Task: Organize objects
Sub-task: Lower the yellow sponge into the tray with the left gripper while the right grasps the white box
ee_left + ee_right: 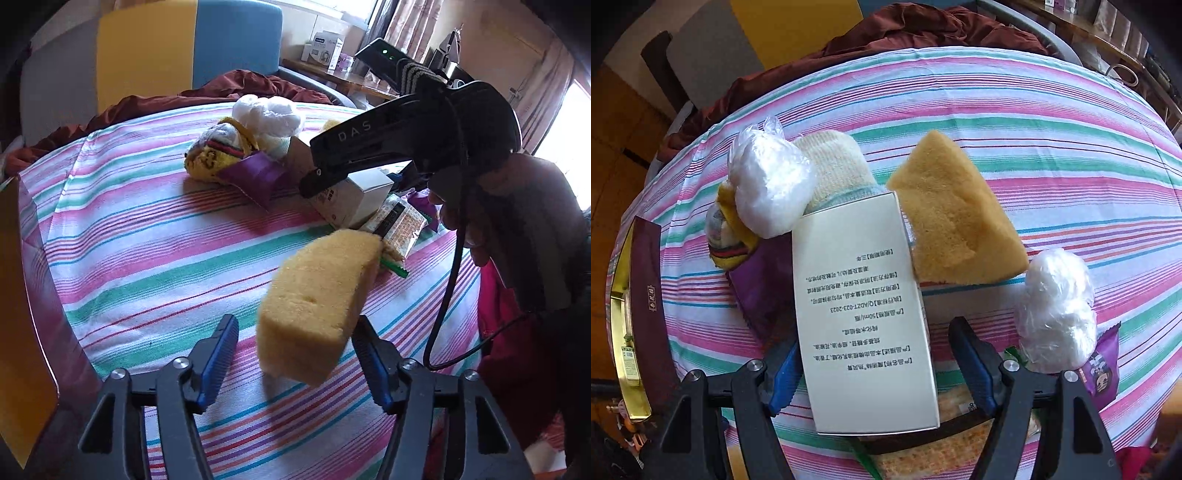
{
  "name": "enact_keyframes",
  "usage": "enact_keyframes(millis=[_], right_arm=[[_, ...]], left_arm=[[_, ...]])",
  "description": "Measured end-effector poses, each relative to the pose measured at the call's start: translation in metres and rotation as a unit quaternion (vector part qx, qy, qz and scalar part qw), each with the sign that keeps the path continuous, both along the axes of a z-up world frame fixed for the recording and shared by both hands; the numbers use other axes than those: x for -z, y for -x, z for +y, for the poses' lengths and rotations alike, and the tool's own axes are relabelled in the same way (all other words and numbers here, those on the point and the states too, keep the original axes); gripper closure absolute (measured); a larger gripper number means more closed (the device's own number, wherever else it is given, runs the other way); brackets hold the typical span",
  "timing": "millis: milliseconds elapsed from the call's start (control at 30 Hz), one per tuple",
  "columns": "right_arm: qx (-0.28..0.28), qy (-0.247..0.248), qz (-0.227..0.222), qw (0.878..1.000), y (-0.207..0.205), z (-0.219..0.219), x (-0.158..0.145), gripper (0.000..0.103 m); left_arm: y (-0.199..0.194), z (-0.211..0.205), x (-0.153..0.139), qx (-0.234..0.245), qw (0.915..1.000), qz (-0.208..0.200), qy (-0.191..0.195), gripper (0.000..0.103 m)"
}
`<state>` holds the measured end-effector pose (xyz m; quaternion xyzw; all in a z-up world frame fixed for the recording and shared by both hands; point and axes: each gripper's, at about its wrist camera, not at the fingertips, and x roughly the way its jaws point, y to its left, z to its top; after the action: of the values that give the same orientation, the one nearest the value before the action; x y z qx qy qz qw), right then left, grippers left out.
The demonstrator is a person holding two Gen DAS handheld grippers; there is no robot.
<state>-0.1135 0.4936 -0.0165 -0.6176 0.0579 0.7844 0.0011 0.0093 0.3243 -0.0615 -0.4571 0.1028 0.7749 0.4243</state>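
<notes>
Sponge (317,295) | between spread left claw (295,363), untouched | right claw (877,369) spread around box (864,314)

- A home bedroom: beyond the claw, a striped bedsheet (147,240) covers a bed, with a rumpled maroon blanket (240,83) at its far edge.
- Up and to its right, pink curtains (410,22) hang behind a cluttered wooden side table (347,79).
</notes>
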Motion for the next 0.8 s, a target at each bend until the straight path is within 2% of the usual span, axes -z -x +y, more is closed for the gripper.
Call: enact_keyframes(millis=[67, 133, 167, 200, 233, 300, 433, 600, 800], right_arm=[[0.003, -0.003, 0.001, 1.000, -0.001, 0.001, -0.001, 0.028], [0.007, -0.007, 0.001, 1.000, -0.003, 0.003, -0.002, 0.028], [0.009, -0.006, 0.002, 1.000, -0.004, 0.005, -0.003, 0.028], [0.013, -0.005, 0.004, 1.000, -0.005, 0.006, -0.004, 0.031], [0.018, -0.004, 0.005, 1.000, -0.006, 0.009, -0.005, 0.045], [0.027, -0.012, 0.011, 0.999, -0.007, 0.014, -0.007, 0.050], [0.016, -0.031, 0.006, 0.999, -0.006, 0.012, -0.002, 0.051], [0.019, -0.027, 0.003, 0.999, -0.007, 0.014, 0.002, 0.050], [0.011, -0.038, 0.005, 0.999, -0.011, 0.014, 0.005, 0.050]], left_arm=[[-0.001, 0.001, 0.003, 0.005, 1.0000, 0.005, 0.003, 0.047], [-0.002, 0.000, 0.005, 0.008, 1.0000, 0.000, 0.003, 0.058], [0.001, 0.001, 0.009, 0.007, 1.0000, -0.001, 0.004, 0.059], [0.001, 0.000, 0.008, 0.006, 1.0000, 0.001, 0.003, 0.061], [0.000, 0.000, 0.008, 0.005, 1.0000, 0.003, 0.004, 0.063], [0.000, -0.001, 0.007, 0.002, 1.0000, 0.004, 0.007, 0.063], [0.000, -0.005, 0.004, -0.006, 1.0000, -0.001, 0.005, 0.063], [0.000, -0.015, -0.013, -0.015, 0.9998, 0.007, -0.009, 0.063], [0.009, -0.053, -0.040, -0.060, 0.9975, 0.024, -0.027, 0.063]])
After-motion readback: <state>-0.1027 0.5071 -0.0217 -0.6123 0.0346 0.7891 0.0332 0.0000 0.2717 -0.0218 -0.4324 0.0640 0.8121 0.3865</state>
